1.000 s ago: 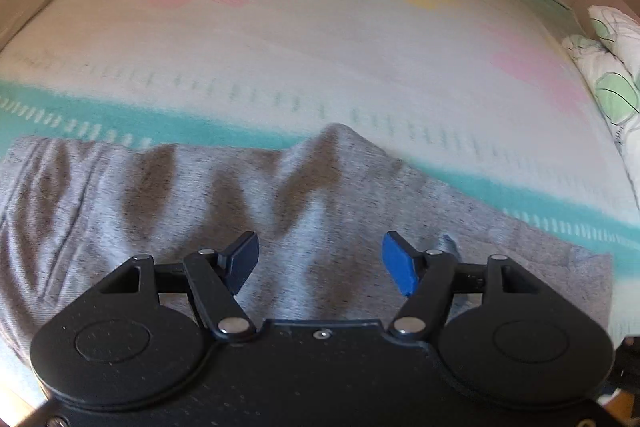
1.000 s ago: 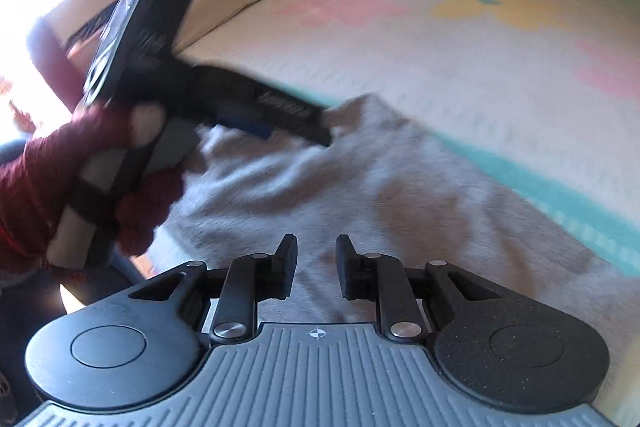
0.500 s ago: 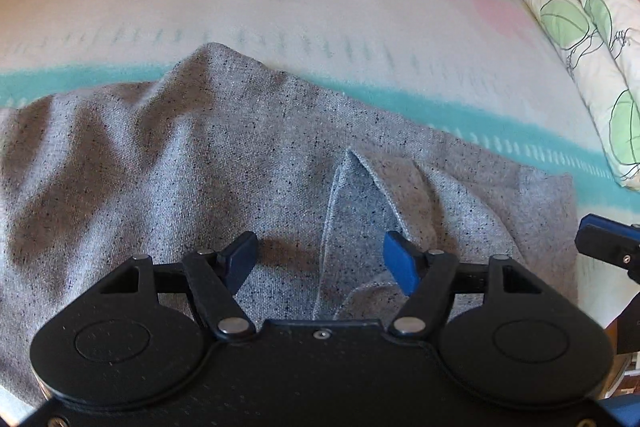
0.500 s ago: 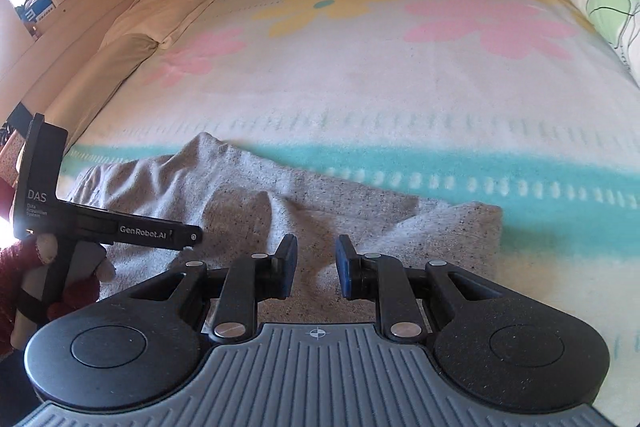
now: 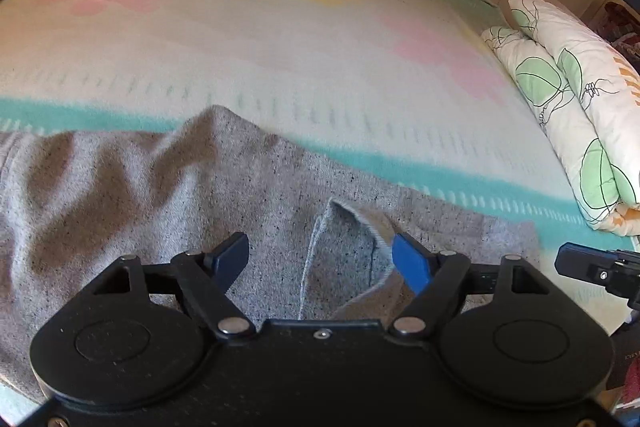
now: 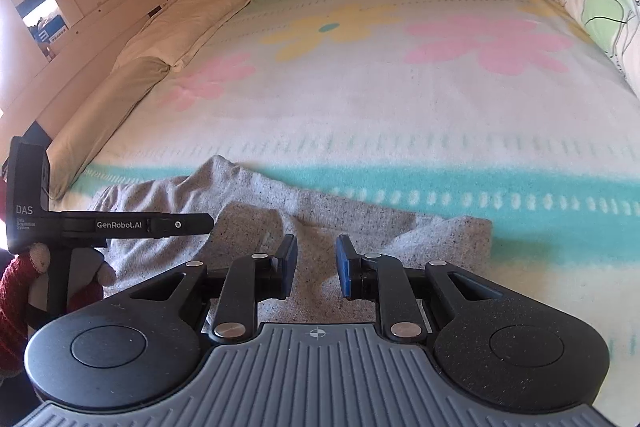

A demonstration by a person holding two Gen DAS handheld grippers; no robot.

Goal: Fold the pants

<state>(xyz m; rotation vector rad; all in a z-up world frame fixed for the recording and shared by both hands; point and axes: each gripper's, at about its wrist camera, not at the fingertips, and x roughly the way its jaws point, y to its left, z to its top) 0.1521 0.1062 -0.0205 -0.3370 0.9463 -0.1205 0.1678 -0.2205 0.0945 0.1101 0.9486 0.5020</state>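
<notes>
So in the half second before this, my left gripper (image 5: pixel 320 261) had backed off the grey speckled knit pants (image 5: pixel 168 187), and the view took in more of the pastel flower-print blanket (image 5: pixel 260 47). The right gripper (image 6: pixel 316 265) had crept forward along the near edge. My read: I was lining up two grab points, fold not started yet.

Going left to right in the left wrist view: the pants filled the lower left, rumpled into soft ridges with a peak poking up mid-frame. A pocket-like flap stood open between my blue fingertips (image 5: pixel 410 261), and the fabric ran flatter toward the lower right, stopping short of the white leaf-print duvet (image 5: pixel 580 87) on the right edge.

Left jaws were spread wide, holding nothing. Right jaws were parted only narrowly, also empty, hovering over the cloth at bottom centre of its view.
</notes>
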